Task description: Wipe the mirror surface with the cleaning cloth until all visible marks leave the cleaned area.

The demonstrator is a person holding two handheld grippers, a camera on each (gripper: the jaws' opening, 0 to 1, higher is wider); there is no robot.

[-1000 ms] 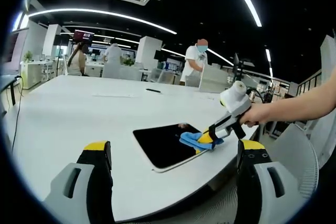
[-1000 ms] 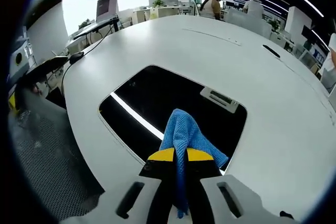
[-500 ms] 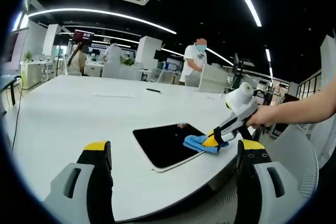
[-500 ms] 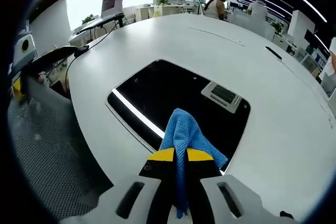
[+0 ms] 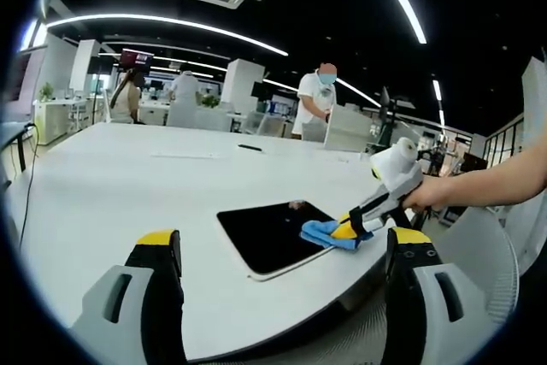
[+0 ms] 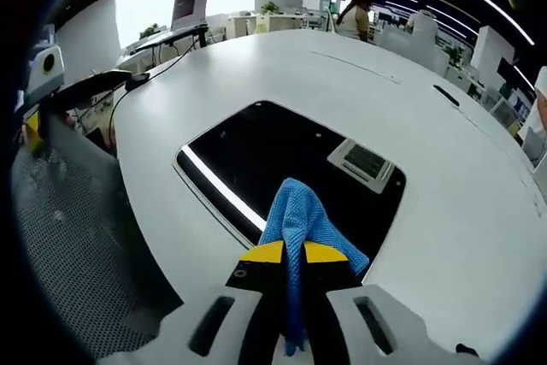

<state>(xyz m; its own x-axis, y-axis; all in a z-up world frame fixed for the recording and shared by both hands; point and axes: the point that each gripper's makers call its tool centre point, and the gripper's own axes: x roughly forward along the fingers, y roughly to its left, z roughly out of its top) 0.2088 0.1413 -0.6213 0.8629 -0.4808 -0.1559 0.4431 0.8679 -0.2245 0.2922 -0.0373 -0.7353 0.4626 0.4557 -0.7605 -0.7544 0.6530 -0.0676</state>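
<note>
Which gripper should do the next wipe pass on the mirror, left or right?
Right. The right gripper is shut on the blue cleaning cloth at the near edge of the dark rectangular mirror. The left gripper is open, empty and back from it.

Right gripper [image 6: 295, 254]: jaws clamped together on the blue cleaning cloth [image 6: 301, 218], tilted down toward the table, person's hand [image 5: 425, 193] on its handle. Left gripper [image 5: 282, 250]: jaws wide apart, nothing between them, level.
</note>
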